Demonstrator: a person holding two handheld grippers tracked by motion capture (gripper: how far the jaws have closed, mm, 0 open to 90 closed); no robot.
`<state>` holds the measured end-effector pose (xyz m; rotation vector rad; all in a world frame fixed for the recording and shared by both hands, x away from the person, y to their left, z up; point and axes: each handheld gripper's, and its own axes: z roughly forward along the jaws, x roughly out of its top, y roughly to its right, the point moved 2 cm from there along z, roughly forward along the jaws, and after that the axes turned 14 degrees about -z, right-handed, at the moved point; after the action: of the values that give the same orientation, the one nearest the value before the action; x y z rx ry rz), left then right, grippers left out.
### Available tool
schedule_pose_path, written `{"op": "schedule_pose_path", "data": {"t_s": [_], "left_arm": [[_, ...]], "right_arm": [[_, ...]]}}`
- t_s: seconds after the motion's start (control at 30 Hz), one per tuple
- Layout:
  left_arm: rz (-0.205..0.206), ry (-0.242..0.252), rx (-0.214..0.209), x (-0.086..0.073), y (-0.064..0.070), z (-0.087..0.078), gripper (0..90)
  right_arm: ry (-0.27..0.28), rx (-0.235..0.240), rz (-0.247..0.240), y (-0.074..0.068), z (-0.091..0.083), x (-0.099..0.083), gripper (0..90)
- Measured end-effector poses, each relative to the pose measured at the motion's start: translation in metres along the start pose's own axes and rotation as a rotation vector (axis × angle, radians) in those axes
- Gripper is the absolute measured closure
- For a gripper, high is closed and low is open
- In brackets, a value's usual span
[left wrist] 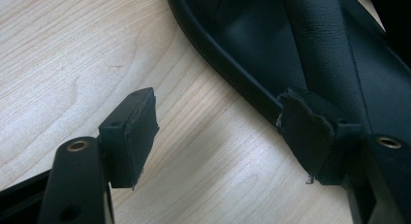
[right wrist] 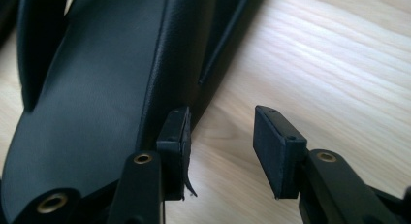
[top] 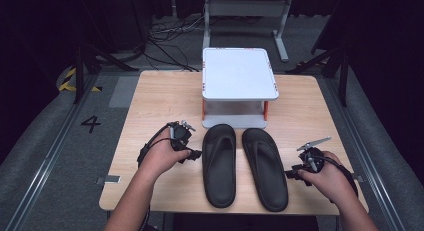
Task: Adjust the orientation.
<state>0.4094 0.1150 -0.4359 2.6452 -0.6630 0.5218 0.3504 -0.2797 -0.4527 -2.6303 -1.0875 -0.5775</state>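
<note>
Two black sandals lie side by side, toes toward the far side, on the wooden table (top: 150, 98): the left sandal (top: 219, 163) and the right sandal (top: 265, 168). My left gripper (top: 196, 154) sits at the left sandal's outer edge. In the left gripper view it (left wrist: 220, 136) is open over bare wood, and one of its pads (left wrist: 308, 132) rests against the sandal's rim (left wrist: 232, 64). My right gripper (top: 291, 174) is by the right sandal's outer edge. It (right wrist: 223, 146) is open too, with one pad (right wrist: 175, 136) beside the sandal's side (right wrist: 97, 98).
A white two-level stand (top: 239, 73) with orange posts stands at the table's far middle, just beyond the sandals' toes. Bare wood lies left and right of the sandals. Cables and metal frame legs are on the dark floor behind the table.
</note>
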Motion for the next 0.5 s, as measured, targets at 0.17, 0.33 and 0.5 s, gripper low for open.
{"op": "schedule_pose_path", "data": {"t_s": [0.17,0.33,0.5], "left_arm": [[-0.003,-0.012,-0.006,-0.002,0.001,0.001,30.5],[0.006,-0.014,-0.012,-0.004,0.002,0.001,30.3],[0.001,-0.097,-0.022,-0.011,0.001,0.009,32.5]], "right_arm": [[0.031,0.049,-0.014,-0.010,0.008,0.006,57.1],[0.046,0.064,-0.035,-0.015,0.012,0.011,55.2],[0.124,-0.007,-0.010,-0.006,0.011,0.013,50.3]]}}
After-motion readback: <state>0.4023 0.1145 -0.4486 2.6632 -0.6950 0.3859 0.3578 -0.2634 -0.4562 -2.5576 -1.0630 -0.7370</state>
